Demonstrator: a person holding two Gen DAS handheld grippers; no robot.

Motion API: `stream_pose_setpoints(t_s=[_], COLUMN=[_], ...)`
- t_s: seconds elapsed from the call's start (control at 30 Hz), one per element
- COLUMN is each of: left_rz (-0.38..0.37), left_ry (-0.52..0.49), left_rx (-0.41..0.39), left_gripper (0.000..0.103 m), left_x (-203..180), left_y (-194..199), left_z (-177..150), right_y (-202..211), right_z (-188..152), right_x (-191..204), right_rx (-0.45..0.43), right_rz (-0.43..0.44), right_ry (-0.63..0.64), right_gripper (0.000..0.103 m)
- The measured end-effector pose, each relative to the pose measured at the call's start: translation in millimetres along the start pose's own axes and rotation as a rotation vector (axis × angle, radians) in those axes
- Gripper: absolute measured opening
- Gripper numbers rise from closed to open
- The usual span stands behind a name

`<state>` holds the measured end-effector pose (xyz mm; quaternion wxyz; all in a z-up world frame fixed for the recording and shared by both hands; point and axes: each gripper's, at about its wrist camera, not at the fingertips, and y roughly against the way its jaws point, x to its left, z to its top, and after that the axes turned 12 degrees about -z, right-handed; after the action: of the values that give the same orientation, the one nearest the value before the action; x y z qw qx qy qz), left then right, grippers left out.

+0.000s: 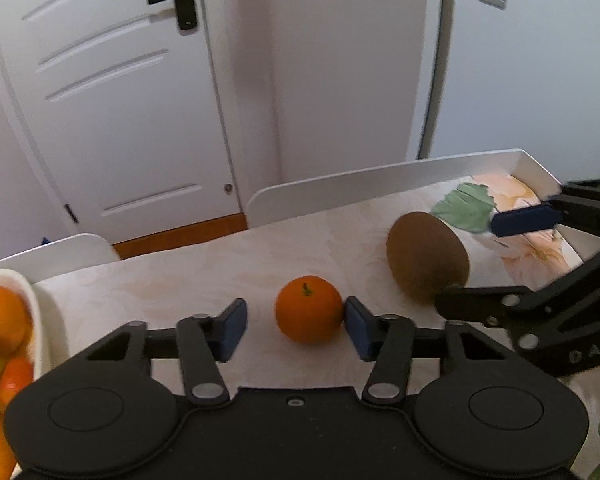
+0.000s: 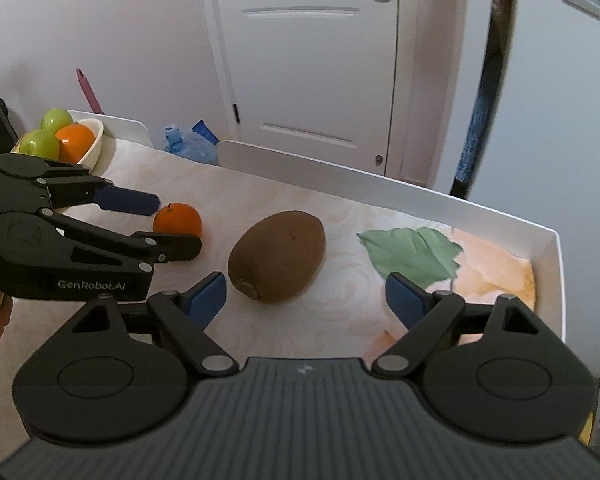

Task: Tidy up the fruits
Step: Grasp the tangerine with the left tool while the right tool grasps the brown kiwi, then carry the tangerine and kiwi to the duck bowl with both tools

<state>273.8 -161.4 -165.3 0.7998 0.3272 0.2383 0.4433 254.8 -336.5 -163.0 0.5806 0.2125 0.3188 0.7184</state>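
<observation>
A small orange lies on the cloth-covered table between the open pads of my left gripper; the right pad touches it, the left pad stands apart. In the right wrist view the orange sits between the left gripper's fingers. A brown kiwi lies just ahead of my open, empty right gripper. In the left wrist view the kiwi lies between the right gripper's fingers. A cream bowl with green apples and an orange stands at the far left.
The table has a raised white rim. A green leaf lies on the cloth to the right of the kiwi. A plastic bottle lies beyond the rim. A white door stands behind the table.
</observation>
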Motion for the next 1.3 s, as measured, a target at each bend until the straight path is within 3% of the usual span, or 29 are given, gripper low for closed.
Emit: stream_pose_setpoints(t_s=[0.07, 0.53, 0.8, 1.07, 1.3], left_rz=[-0.025, -0.001, 0.012, 0.034, 0.072], left_ry=[-0.011, -0.039, -0.026, -0.011, 0.02], left_rx=[0.007, 0.019, 0.011, -0.014, -0.068], left_gripper=[0.042, 0.041, 0.041, 0.041, 0.041], left_x=[-1, 3, 1, -1, 2], left_y=[-1, 3, 5, 17, 55], left_z=[-1, -4, -4, -4, -5], right_y=[-3, -18, -20, -9, 19], right_z=[1, 7, 10, 15, 31], right_x=[2, 10, 13, 18, 30], right_rx=[0.003, 0.003, -0.008, -0.038, -0.08], right_rz=[0.01, 0.042, 0.047, 0.055, 0.069], right_ry=[0.009, 0.033, 0.045, 0.035, 0.032], right_gripper=[0.096, 0.086, 0.071, 0.069, 0.069])
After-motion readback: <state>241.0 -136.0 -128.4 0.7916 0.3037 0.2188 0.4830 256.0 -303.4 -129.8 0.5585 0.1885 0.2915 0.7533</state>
